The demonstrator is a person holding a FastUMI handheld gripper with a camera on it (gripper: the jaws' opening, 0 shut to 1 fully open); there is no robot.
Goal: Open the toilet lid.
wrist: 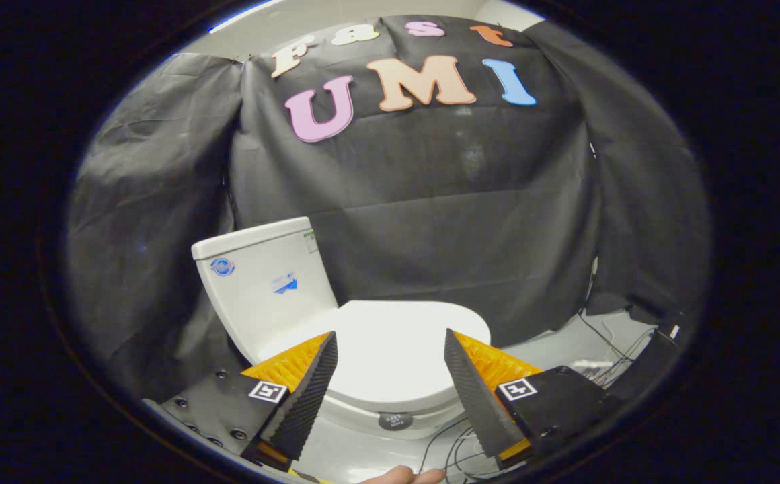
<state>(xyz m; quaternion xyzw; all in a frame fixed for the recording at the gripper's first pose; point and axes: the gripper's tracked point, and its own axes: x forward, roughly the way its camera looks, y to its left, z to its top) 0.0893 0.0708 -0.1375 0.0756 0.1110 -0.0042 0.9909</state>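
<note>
Between my spread fingers (316,376), the closed toilet lid (390,349) is lying flat on the bowl, just ahead of me. My jaws are standing wide apart, gripping nothing. Beyond the lid, the white tank (262,282) is leaning against the black cloth wall (464,222).

Gripper (390,339) jaws spread wide apart; gripping nothing
</note>
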